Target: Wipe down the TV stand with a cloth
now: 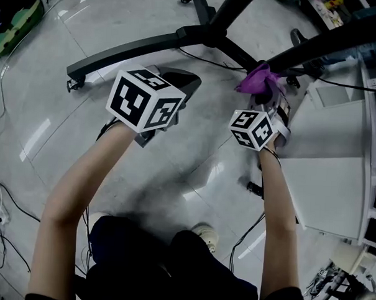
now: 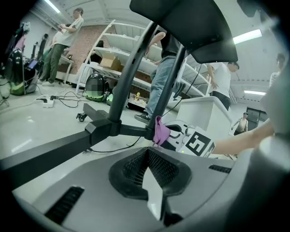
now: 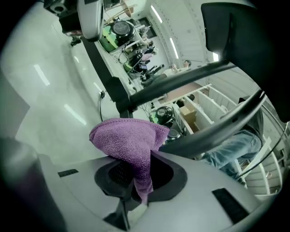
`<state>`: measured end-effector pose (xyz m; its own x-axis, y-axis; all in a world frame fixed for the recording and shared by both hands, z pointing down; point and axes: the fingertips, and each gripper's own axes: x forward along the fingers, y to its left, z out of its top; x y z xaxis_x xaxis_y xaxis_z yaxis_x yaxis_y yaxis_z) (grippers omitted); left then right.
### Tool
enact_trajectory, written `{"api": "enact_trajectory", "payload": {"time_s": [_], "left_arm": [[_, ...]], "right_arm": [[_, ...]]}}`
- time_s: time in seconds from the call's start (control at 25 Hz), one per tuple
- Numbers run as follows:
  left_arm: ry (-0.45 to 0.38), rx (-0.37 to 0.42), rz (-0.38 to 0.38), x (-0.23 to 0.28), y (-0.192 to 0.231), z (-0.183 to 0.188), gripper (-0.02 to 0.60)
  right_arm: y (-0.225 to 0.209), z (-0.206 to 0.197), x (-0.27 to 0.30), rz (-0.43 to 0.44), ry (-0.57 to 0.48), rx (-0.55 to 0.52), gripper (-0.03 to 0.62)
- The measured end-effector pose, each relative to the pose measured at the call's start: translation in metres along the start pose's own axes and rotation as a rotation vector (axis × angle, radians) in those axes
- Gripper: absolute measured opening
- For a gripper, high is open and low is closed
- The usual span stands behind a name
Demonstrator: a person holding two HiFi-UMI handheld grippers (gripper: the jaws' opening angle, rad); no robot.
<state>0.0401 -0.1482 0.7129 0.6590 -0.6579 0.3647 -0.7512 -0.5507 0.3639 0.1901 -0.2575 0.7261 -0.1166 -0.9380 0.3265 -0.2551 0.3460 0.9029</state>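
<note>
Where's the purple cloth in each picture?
Head view: upper right, the purple cloth sits against the black stand.
Left gripper view: near the middle, hanging by the stand's post, just above the jaws.
Right gripper view: centre, pinched in the right gripper.
Shared landmark: the black stand, seen in all three.

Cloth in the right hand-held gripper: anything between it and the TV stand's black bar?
Nothing visible. The purple cloth, clamped in the right hand-held gripper, sits right up at the stand's black bar; nothing lies between.
</note>
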Motion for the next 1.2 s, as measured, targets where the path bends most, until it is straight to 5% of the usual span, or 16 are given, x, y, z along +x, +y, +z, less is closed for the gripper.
{"api": "enact_trajectory", "payload": {"time_s": [0.4,0.64,0.96,1.2], "left_arm": [[-0.071,-0.137,0.166,-0.104,0.076,-0.041,0.006],[-0.141,-0.213,0.343,-0.202,0.139,-0.064,0.006],[-0.16,-0.232,0.53,-0.294,0.192,-0.1,0.006],[-0.161,-0.243,0.54,-0.297,0.201,-0.105,0.006]], "right_arm": [[0.072,0.217,-0.064,0.157,-0.452,-0.007,0.077],[0.114,0.348,-0.098,0.279,-0.657,0.023,0.077],[0.181,0.453,-0.134,0.445,-0.788,0.051,0.077],[0.208,0.462,-0.116,0.488,-0.711,0.054,0.077]]}}
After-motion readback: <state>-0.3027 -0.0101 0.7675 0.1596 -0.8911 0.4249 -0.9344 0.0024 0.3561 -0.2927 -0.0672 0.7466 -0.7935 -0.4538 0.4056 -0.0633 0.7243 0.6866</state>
